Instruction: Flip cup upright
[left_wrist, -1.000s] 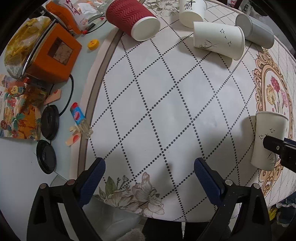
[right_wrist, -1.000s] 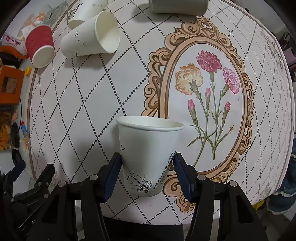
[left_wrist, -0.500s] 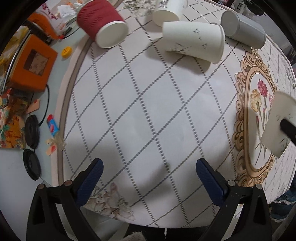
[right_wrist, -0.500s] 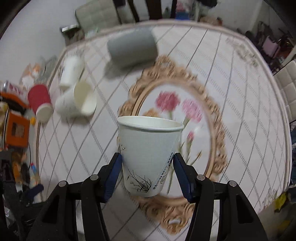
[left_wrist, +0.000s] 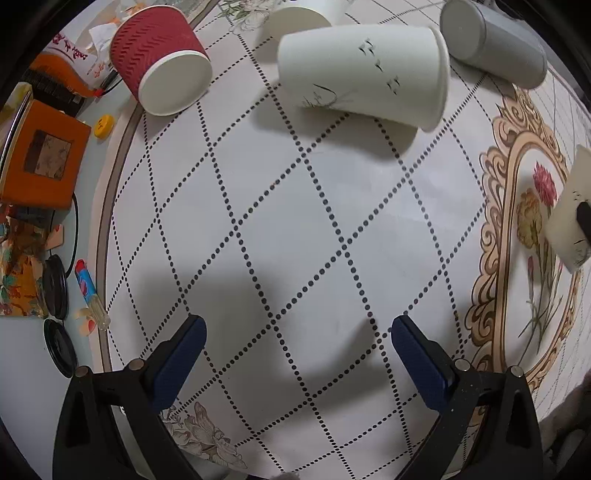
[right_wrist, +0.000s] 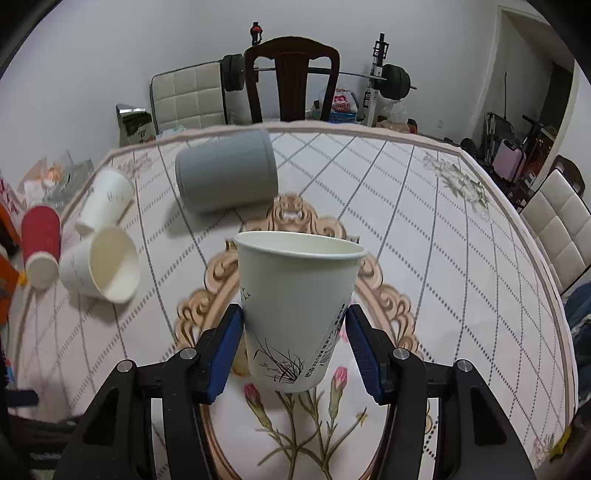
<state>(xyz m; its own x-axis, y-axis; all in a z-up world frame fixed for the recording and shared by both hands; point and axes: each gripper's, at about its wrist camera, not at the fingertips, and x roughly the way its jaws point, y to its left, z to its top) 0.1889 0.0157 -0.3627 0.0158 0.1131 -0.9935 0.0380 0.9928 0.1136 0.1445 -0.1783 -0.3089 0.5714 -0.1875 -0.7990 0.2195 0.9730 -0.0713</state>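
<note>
My right gripper (right_wrist: 294, 321) is shut on a white paper cup (right_wrist: 295, 314) with a grass print, held mouth up above the flower medallion (right_wrist: 295, 435) of the tablecloth. The same cup shows at the right edge of the left wrist view (left_wrist: 570, 218). My left gripper (left_wrist: 297, 332) is open and empty over the diamond-patterned cloth. Ahead of it a second white cup (left_wrist: 364, 70) lies on its side, also seen in the right wrist view (right_wrist: 99, 266).
A red ribbed cup (left_wrist: 159, 59), a grey cup (left_wrist: 491, 40) and a third white cup (right_wrist: 107, 195) lie on their sides at the far end. An orange box (left_wrist: 40, 158), black lids (left_wrist: 55, 280) and clutter sit off the cloth at left. A chair (right_wrist: 291, 74) stands behind the table.
The right gripper has lifted the cup and tilted level, moving over the medallion. The left gripper has moved forward toward the lying white cup.
</note>
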